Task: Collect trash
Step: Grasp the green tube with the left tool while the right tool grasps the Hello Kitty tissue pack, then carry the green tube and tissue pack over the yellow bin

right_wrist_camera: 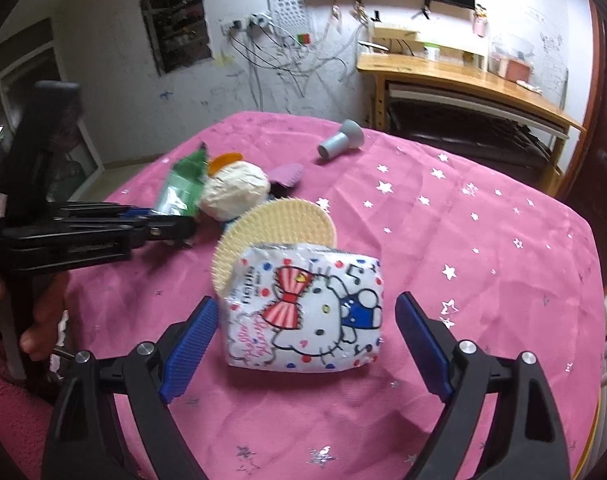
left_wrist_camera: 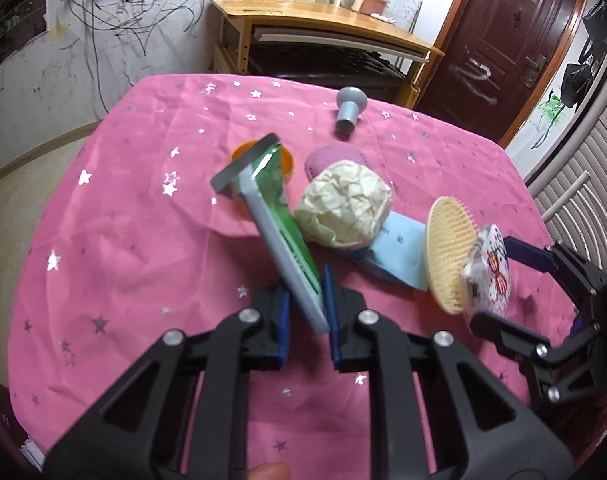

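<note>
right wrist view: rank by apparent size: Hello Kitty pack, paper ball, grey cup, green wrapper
1. Hello Kitty pack, nearest the camera, which inflates it
2. paper ball
3. green wrapper, close to the ball, unsure
4. grey cup, farthest

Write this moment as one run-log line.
left gripper: shut on green wrapper | right gripper: open around cartoon tissue pack | crumpled paper ball: on table

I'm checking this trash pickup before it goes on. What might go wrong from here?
1. The left tool pinches only the end of the green wrapper; it may slip out.
2. The right tool stands open around the cartoon packet, which touches the yellow brush; closing may knock the brush over.
</note>
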The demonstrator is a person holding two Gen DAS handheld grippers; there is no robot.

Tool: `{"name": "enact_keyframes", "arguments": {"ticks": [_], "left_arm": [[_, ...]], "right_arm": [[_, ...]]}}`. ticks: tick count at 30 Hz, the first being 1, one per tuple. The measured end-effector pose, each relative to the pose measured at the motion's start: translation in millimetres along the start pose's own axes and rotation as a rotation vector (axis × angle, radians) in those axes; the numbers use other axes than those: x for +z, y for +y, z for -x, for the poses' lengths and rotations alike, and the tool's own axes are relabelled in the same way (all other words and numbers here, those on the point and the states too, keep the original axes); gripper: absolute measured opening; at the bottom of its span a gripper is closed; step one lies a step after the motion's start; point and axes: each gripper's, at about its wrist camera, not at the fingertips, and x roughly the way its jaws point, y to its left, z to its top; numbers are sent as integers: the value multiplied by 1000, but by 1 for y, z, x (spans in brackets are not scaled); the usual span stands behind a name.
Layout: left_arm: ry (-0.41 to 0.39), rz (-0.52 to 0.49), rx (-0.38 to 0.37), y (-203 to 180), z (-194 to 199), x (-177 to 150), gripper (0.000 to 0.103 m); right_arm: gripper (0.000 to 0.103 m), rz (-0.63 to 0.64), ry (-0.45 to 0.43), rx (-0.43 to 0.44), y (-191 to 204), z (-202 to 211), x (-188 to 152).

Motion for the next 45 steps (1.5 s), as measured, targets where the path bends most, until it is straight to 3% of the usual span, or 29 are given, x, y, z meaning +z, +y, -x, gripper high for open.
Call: {"name": "enact_keyframes", "arguments": {"ticks": [9,11,17,21,27,36,45], "left_arm": [[-24,8,-6,6,12,-3,12],[-33,3,4,6,14,-3,12],[-50,-5,14,3,20,-5,12],[-55,-8,19,2,23,-7,6],[-92,-19,36,-2,34,-10,6],[-139,-30,45,-7,56,-10,6],[-167,-94,27,-42,64,-1,6]], "right_arm": [[83,-2,14,3,-1,-10,3],[66,19,17,5,1,-10,2],[54,28,-12,-15,5,-2,0],[54,10,-48,0,4,12,0],[54,-30,-101,33,-1,32,1],[54,-66,-138,11,-12,50,-4],[54,-128,-187,-34,-43,74,-17]]}}
